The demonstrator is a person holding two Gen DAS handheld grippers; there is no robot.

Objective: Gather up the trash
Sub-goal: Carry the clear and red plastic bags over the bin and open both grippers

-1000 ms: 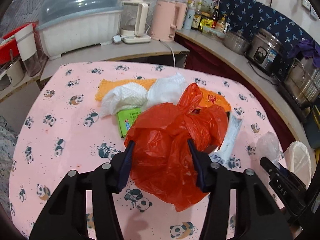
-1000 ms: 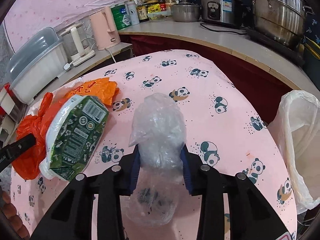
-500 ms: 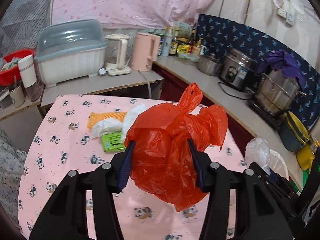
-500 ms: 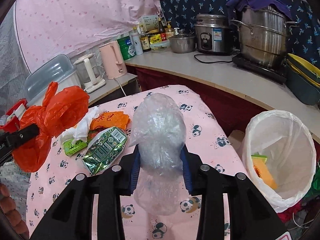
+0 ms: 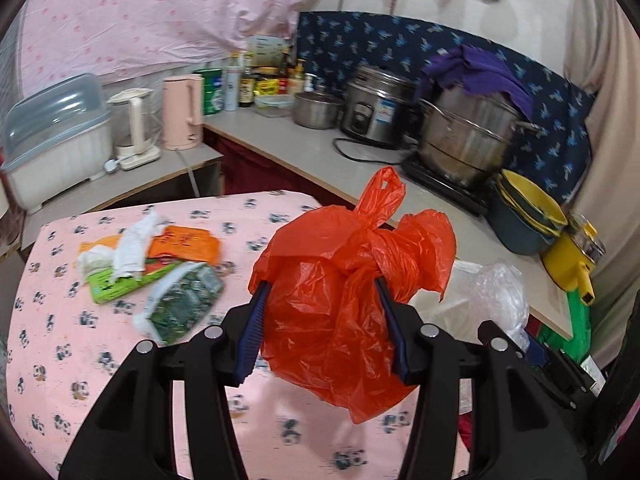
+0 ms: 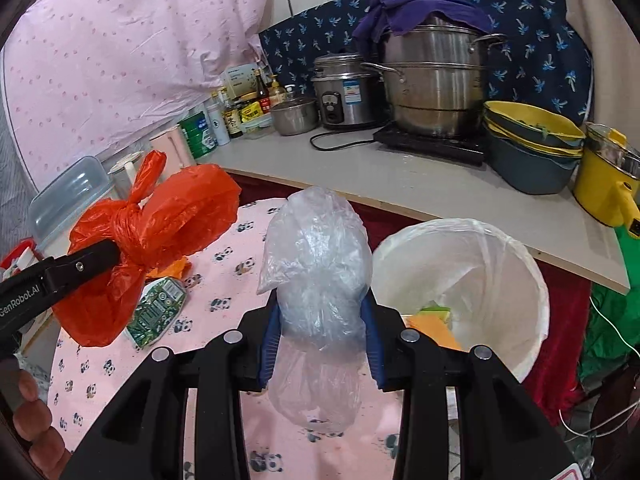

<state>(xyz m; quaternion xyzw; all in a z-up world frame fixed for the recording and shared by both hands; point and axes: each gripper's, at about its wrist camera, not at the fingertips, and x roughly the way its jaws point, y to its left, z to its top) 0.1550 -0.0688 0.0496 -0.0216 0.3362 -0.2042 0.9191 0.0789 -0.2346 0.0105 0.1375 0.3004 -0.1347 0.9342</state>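
Note:
My left gripper (image 5: 326, 320) is shut on a knotted orange plastic bag (image 5: 348, 300) and holds it above the pink panda table (image 5: 60, 360). The bag also shows in the right wrist view (image 6: 148, 240). My right gripper (image 6: 320, 332) is shut on a crumpled clear plastic bag (image 6: 316, 272), lifted above the table edge, just left of the white-lined trash bin (image 6: 472, 280). The bin holds orange and green scraps. More trash lies on the table: a green printed wrapper (image 5: 180, 304), white tissues (image 5: 128, 248), an orange packet (image 5: 184, 244) and a green box (image 5: 112, 284).
A counter (image 6: 420, 192) curves behind the table and the bin, with steel pots (image 6: 432, 84), a rice cooker (image 6: 344, 92), stacked yellow and grey bowls (image 6: 532, 144), bottles, a pink kettle (image 5: 182, 114) and a dish rack (image 5: 52, 136).
Both grippers have risen from the table with their bags and swung right toward the trash bin. The bin now sits close beside the clear bag.

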